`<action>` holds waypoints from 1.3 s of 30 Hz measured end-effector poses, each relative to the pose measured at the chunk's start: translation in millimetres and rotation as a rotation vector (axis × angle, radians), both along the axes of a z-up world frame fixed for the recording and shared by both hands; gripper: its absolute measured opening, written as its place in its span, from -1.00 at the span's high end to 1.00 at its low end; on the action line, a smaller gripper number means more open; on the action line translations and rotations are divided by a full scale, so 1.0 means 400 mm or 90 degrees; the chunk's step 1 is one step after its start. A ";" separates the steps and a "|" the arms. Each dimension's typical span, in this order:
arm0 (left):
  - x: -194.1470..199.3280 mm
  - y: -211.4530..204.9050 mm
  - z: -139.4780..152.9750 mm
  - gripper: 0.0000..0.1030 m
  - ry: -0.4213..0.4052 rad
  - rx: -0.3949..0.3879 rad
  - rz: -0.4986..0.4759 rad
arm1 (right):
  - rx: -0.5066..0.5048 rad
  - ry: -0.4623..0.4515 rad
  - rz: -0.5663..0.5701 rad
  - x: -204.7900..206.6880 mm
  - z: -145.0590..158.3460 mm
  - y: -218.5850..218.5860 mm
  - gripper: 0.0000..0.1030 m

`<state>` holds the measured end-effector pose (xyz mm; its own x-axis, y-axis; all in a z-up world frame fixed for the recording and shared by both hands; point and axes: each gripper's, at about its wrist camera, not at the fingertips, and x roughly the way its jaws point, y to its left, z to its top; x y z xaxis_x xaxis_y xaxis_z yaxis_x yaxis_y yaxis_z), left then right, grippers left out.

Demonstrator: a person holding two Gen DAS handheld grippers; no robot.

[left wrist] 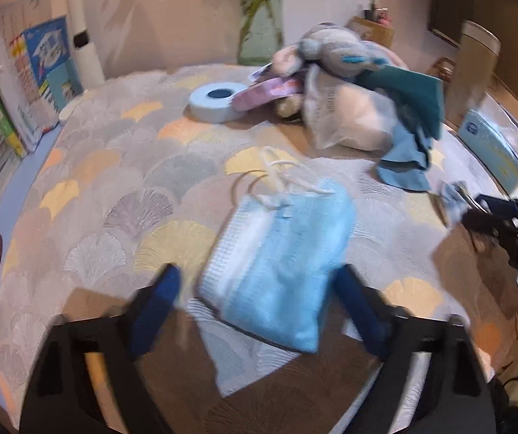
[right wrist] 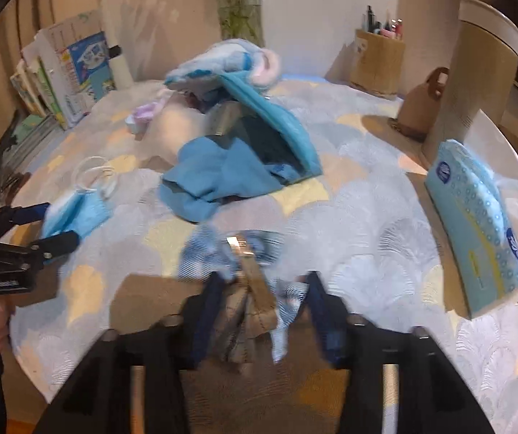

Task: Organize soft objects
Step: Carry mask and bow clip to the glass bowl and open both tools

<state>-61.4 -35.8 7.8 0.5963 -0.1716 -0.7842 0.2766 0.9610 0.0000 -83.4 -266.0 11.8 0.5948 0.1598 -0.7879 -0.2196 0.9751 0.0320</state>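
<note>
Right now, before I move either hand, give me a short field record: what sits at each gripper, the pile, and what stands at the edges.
surface: patterned tablecloth
left gripper: jaws apart around the blue face masks, pads not pressing
right gripper: a small striped cloth item with a metal clip between its fingers; grip unclear through blur
pile: plush toy on top, teal cloths spilling forward
beside pile: blue tape roll
right edge: tissue pack
left edge: books
</note>
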 end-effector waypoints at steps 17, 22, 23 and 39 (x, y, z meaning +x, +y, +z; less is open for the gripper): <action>-0.039 -0.249 0.284 0.60 -0.196 0.022 -0.115 | 0.071 -0.145 -0.062 -0.088 0.228 -0.112 0.49; -0.016 -0.387 0.362 0.60 -0.236 0.004 -0.178 | 0.081 -0.221 -0.120 -0.123 0.337 -0.217 0.49; -0.008 -0.417 0.374 0.60 -0.242 -0.001 -0.190 | 0.074 -0.230 -0.135 -0.128 0.349 -0.237 0.49; 0.059 -0.930 0.390 0.60 -0.206 -0.037 -0.367 | 0.119 -0.204 -0.385 -0.113 0.387 -0.738 0.49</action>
<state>-37.9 -407.9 163.7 0.6000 -0.5709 -0.5604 0.7415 0.6597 0.1219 -128.7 -561.0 166.7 0.8201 -0.1559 -0.5506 0.3318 0.9134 0.2357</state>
